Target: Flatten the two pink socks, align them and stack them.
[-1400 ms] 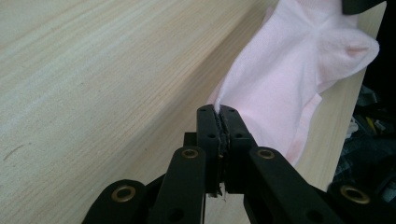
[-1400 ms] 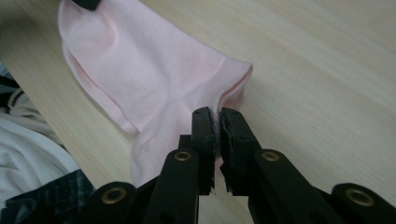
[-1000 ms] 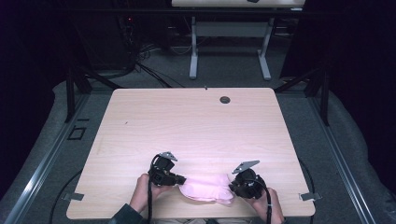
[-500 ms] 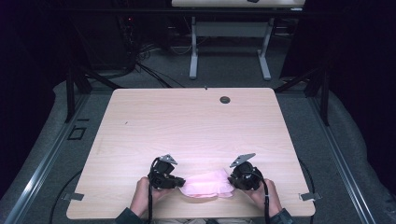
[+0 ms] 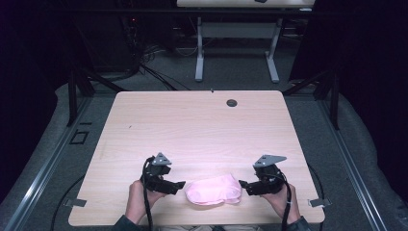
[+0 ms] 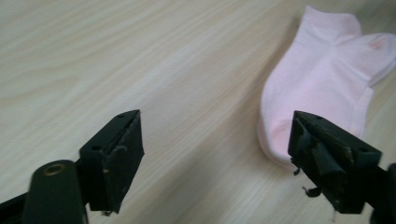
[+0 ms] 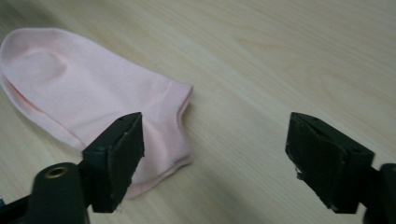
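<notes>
Socks, pink and laid one on the other, rest flat on the bench between the two tools, so the folding looks done or nearly done. The left hand-held gripper and the right hand-held gripper stand just beside them, jaws apart and holding nothing.

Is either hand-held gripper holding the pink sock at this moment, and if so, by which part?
Nothing is held. Both the left hand-held gripper and the right hand-held gripper have their jaws open, and the pink sock lies flat on the table between them.
</notes>
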{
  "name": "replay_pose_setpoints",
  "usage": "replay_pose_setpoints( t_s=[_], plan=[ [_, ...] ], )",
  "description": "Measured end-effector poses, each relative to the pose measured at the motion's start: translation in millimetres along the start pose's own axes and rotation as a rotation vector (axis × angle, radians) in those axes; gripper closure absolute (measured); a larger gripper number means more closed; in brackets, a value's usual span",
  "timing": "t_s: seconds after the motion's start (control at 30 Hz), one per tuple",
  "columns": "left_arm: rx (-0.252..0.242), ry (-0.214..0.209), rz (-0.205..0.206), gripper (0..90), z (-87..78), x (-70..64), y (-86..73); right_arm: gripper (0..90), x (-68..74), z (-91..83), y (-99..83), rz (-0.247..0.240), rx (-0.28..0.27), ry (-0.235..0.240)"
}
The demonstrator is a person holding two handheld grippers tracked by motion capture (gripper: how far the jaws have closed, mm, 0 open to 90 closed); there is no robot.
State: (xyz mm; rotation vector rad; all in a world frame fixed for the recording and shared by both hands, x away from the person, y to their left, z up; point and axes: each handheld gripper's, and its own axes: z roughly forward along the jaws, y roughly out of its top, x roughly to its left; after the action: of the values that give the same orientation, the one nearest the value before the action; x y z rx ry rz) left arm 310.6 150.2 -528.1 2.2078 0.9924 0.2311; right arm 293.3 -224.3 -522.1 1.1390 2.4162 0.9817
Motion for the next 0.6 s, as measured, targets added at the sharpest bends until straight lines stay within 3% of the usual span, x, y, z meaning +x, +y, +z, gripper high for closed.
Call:
replay_pose_setpoints(
  t_s=[0.2,0.33,0.6],
  plan=[
    [0.004,0.112,-0.022,6.9,-12.1,19.6,-14.1,3.7,-18.5,-15.1,-11.5,0.05,-0.04,-0.062],
    [0.011,0.186,-0.081,0.2,-17.3,39.7,-33.3,0.0,-33.0,-21.0,-22.2,0.094,-0.038,-0.105],
    [-0.007,0.284,-0.192,0.0,-14.1,72.1,-72.6,0.0,-67.5,-14.9,-52.7,0.185,-0.021,-0.206]
  ],
)
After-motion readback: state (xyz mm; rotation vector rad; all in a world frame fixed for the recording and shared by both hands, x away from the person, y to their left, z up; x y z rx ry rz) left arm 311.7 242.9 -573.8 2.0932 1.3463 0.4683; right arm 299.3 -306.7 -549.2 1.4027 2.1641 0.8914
